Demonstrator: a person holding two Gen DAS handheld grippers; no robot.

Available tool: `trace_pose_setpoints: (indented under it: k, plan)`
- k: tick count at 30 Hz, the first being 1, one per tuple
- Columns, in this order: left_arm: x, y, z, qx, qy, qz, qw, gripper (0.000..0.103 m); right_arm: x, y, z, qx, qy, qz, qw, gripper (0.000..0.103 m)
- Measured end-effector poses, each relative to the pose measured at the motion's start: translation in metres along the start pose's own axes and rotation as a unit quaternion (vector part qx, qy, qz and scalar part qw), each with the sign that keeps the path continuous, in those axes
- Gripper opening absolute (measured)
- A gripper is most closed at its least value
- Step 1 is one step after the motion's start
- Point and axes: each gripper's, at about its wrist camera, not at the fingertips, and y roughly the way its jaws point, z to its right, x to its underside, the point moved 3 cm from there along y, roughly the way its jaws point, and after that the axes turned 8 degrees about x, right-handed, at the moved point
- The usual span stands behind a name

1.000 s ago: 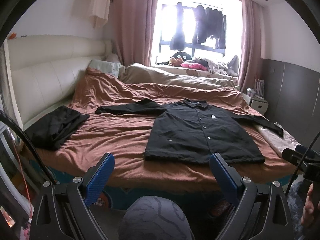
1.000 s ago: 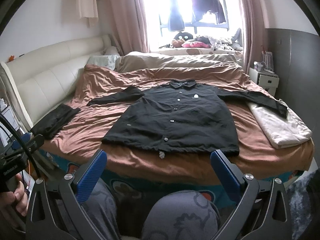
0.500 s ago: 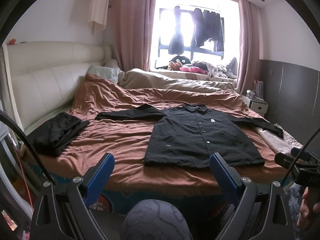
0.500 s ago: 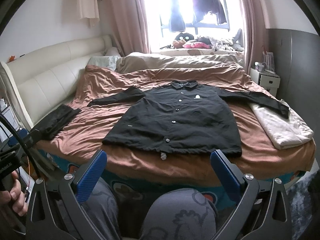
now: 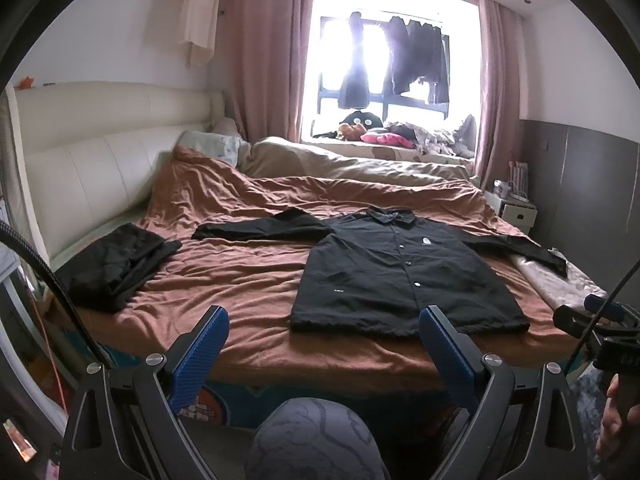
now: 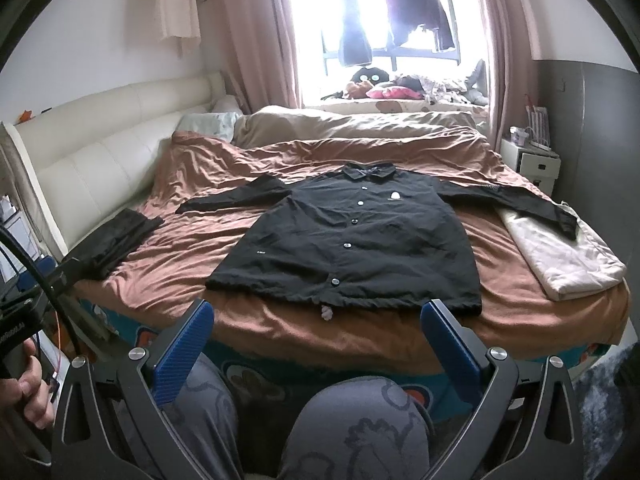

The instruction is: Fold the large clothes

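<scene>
A black jacket (image 6: 352, 240) lies flat and buttoned on the brown bed cover (image 6: 168, 264), collar toward the window, both sleeves spread out (its right-side cuff rests on a folded cream cloth (image 6: 568, 256)). The left hand-held gripper (image 5: 322, 344) and the right hand-held gripper (image 6: 318, 340) are both spread wide and hold nothing, short of the bed's near edge. A folded dark garment (image 5: 116, 264) lies by the headboard.

Both tongs: black frames, silver screws, blue ribbed fingers (image 5: 200, 354). Grey patterned trouser knees (image 6: 360, 428); bare-skinned hand (image 6: 30, 394).
</scene>
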Motion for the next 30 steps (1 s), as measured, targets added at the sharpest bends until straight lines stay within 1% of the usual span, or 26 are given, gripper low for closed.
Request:
trace_pose_setpoints:
  k: [10,17,21,27,30]
  plan:
    - [0.002,-0.004,0.002,0.003,-0.001,0.002,1.0,0.096,-0.005,0.0,0.002,0.001,0.001,0.003,1.0,0.103]
    - [0.003,-0.004,0.002,0.003,-0.001,0.002,1.0,0.096,-0.001,-0.002,-0.002,0.005,-0.001,0.006,1.0,0.103]
    - [0.003,-0.002,0.001,0.005,-0.001,-0.004,1.0,0.096,-0.001,-0.001,-0.002,0.004,0.003,0.005,1.0,0.103]
    - [-0.001,0.011,-0.004,0.009,-0.001,-0.015,0.9998,0.096,-0.008,0.014,0.0,-0.003,0.006,-0.008,1.0,0.103]
    - [-0.002,0.021,-0.012,0.014,-0.011,-0.016,0.9997,0.096,-0.014,0.028,0.003,-0.007,0.011,-0.018,1.0,0.103]
